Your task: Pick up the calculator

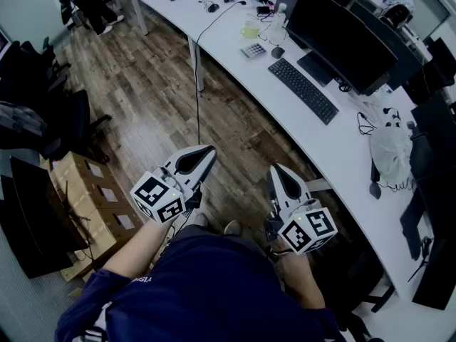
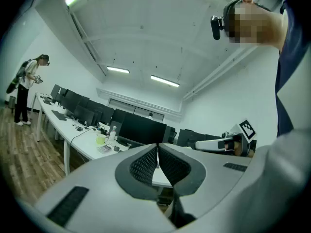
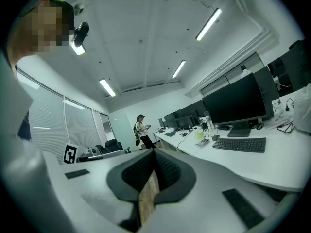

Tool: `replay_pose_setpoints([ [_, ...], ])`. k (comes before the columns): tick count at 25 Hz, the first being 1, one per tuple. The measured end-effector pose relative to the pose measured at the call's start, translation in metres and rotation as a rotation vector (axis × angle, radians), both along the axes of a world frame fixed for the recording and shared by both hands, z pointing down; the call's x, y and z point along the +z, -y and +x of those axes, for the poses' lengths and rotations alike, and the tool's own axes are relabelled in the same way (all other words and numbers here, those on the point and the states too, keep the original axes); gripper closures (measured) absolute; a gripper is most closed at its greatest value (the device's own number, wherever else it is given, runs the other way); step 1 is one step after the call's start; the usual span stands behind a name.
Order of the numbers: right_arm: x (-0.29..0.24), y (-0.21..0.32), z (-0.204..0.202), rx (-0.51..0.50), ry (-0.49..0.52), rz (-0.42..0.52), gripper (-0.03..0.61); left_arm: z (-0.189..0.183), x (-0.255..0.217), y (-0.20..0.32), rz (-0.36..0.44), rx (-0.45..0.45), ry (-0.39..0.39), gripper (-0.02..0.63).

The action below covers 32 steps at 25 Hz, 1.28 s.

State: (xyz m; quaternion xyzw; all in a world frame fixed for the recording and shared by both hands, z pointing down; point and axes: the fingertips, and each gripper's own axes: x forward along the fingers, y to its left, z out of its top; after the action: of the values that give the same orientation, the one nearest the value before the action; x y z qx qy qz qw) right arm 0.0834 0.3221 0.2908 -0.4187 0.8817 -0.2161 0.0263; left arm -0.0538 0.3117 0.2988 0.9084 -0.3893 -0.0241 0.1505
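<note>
Open office. Wood-plank floor (image 1: 142, 84). Along the right, a long white desk (image 1: 342, 155) curving away, set with black monitors (image 1: 342, 30). At left, dark chairs (image 1: 68, 123) and stacked cardboard boxes (image 1: 89, 191). Overhead, a white ceiling (image 2: 146, 38) with lit light strips (image 3: 208, 23). White walls (image 2: 214, 106); blinds (image 3: 48, 125) on one side. At the far end, a person (image 3: 141, 132) standing near the desk.

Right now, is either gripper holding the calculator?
No, the calculator lies on the desk by the keyboard, away from the left gripper and right gripper.
</note>
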Motion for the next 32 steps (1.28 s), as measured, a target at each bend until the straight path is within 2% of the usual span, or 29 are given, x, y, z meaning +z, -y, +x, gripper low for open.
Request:
replay_pose_setpoints([
  [32, 0.004, -0.018, 0.0, 0.008, 0.016, -0.014, 0.574, 0.008, 0.003, -0.019, -0.004, 0.02, 0.026, 0.575],
])
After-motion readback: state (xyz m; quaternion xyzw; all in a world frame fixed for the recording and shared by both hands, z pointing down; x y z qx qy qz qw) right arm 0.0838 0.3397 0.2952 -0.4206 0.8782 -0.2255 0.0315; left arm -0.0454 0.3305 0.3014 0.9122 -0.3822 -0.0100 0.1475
